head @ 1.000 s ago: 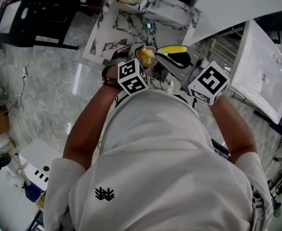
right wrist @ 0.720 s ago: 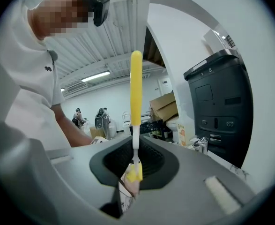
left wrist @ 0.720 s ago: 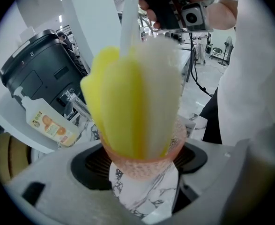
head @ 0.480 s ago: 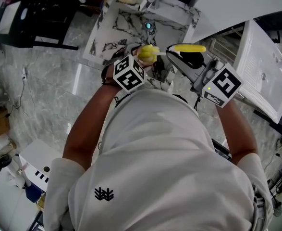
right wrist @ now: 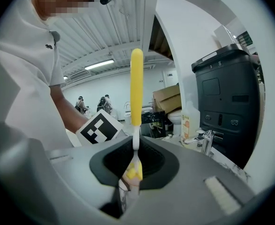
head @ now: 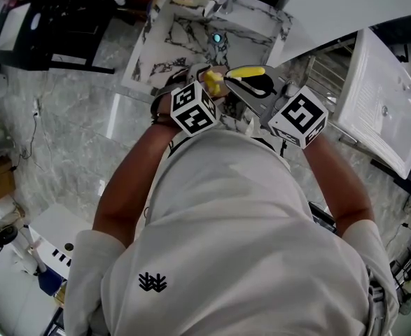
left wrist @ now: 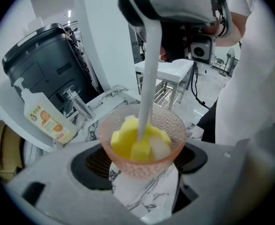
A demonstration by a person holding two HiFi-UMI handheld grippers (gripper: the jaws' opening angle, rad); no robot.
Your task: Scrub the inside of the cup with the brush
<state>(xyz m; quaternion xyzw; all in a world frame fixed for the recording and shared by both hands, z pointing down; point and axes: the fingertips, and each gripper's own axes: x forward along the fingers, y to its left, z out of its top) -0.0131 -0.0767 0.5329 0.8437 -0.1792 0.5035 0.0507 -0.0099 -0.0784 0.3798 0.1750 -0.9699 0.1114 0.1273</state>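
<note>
While left tool [left wrist: 144, 170] clasps cup [left wrist: 172, 130], right tool [right wrist: 133, 165] clamps brush [right wrist: 136, 88], sponge-end [left wrist: 128, 142] down inside it.

Bright, even indoor light; a long white ceiling strip lamp [right wrist: 99, 63] glows in the right gripper view. Both gripper views bulge, with dark rounded corners.

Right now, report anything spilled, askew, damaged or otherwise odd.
Nothing stands out. The left gripper holds the cup mouth up, and it looks intact. The right gripper holds the brush, its yellow head down inside the cup. No spill shows.
</note>
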